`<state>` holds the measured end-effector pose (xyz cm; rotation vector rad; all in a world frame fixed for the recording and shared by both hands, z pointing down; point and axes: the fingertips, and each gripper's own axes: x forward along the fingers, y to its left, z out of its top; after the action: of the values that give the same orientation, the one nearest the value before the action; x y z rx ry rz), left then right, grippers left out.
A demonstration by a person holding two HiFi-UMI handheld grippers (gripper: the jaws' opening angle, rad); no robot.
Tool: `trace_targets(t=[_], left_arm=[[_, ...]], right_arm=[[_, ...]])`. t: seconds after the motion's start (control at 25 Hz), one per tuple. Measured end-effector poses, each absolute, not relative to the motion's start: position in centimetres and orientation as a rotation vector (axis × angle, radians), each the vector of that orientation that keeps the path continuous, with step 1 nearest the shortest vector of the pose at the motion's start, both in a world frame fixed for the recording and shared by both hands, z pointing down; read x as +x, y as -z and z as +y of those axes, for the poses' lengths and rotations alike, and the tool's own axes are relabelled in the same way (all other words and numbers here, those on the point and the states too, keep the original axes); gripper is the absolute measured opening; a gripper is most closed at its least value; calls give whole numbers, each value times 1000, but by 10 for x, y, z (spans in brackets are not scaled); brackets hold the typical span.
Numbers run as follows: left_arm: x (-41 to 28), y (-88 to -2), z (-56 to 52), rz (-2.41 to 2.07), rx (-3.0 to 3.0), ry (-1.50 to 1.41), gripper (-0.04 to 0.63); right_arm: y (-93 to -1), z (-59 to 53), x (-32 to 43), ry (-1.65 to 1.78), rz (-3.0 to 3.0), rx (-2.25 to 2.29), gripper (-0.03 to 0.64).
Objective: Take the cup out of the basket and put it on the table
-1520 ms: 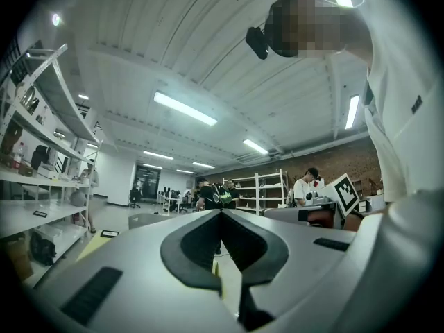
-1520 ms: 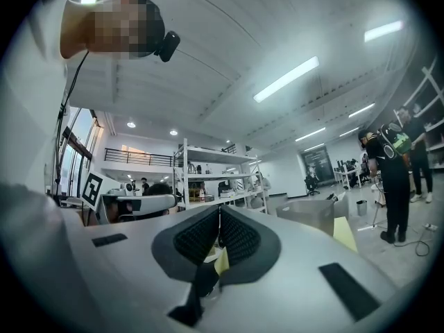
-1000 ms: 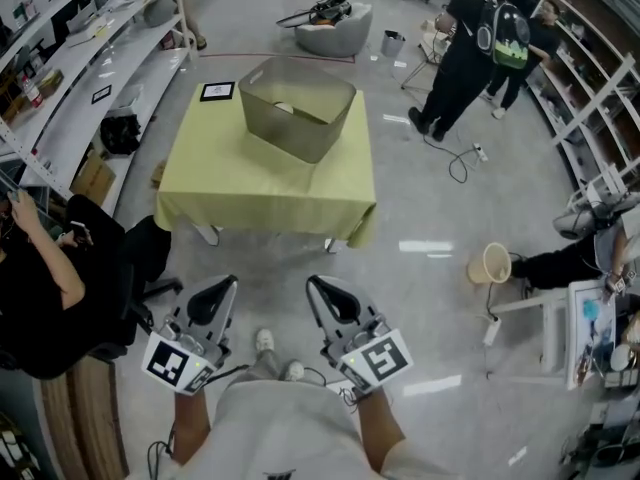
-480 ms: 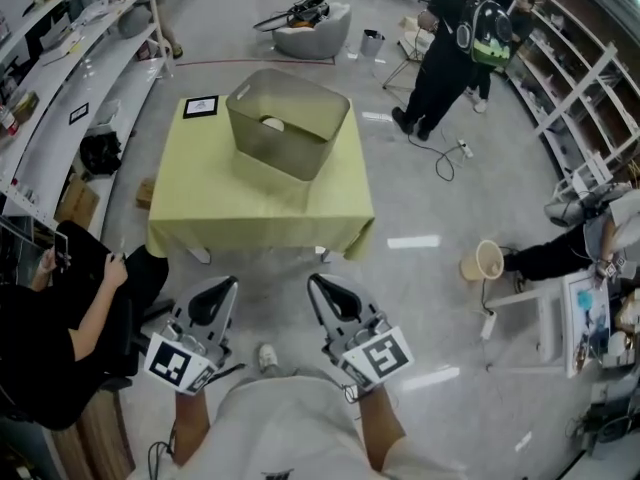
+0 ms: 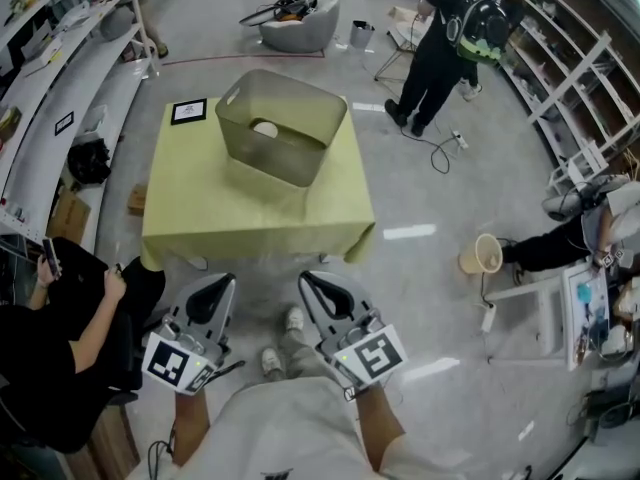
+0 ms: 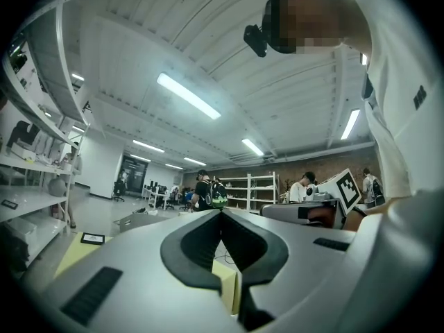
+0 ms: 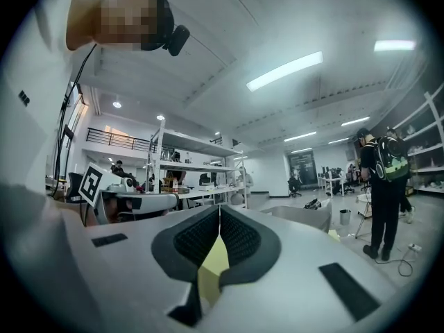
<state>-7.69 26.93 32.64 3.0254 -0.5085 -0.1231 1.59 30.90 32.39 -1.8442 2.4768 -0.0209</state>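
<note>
The cup (image 5: 265, 128) lies inside the basket (image 5: 262, 164) on the yellow-covered desk (image 5: 250, 213), well ahead of both jaws. The left gripper (image 5: 224, 281) and right gripper (image 5: 306, 278) hang side by side short of the desk, jaws closed together, nothing between them.

Place: a large open lab or research workshop, not a home.
Landmark: a table (image 5: 200, 208) under a yellow-green cloth, standing alone in mid-floor.
Floor: bare, glossy grey floor (image 5: 450, 208) all around the table.
Left of the table: long white shelving racks (image 5: 70, 78) loaded with boxes and gear.
Right of the table: more white racks (image 5: 585, 98), a loose cable (image 5: 440, 150) on the floor, a standing person with a backpack (image 5: 440, 38).
Beyond the table: a grey beanbag (image 5: 300, 33) with equipment lying on it.
On the table's far left corner: a printed marker card (image 5: 189, 111).
Overhead: strip lights (image 6: 189, 97) on a high white ceiling.
</note>
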Motion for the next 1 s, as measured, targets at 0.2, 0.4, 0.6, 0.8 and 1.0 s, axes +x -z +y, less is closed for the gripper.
trace_targets(t=[0.2, 0.4, 0.6, 0.8, 1.0], left_arm=[[-55, -333, 237, -540, 3021, 107, 0], [-30, -335, 205, -577, 3015, 96, 0], [1, -333, 179, -620, 3013, 84, 0], [18, -332, 159, -664, 3013, 70, 0], [31, -331, 142, -682, 3021, 67, 0]], right_arm=[[-327, 272, 37, 22, 2487, -1808, 11], [-331, 239, 65, 54, 2493, -1771, 11], [-330, 212, 96, 54, 2512, -1737, 11], [-330, 189, 113, 47, 2538, -1695, 11], [-333, 169, 126, 53, 2542, -1675, 11]])
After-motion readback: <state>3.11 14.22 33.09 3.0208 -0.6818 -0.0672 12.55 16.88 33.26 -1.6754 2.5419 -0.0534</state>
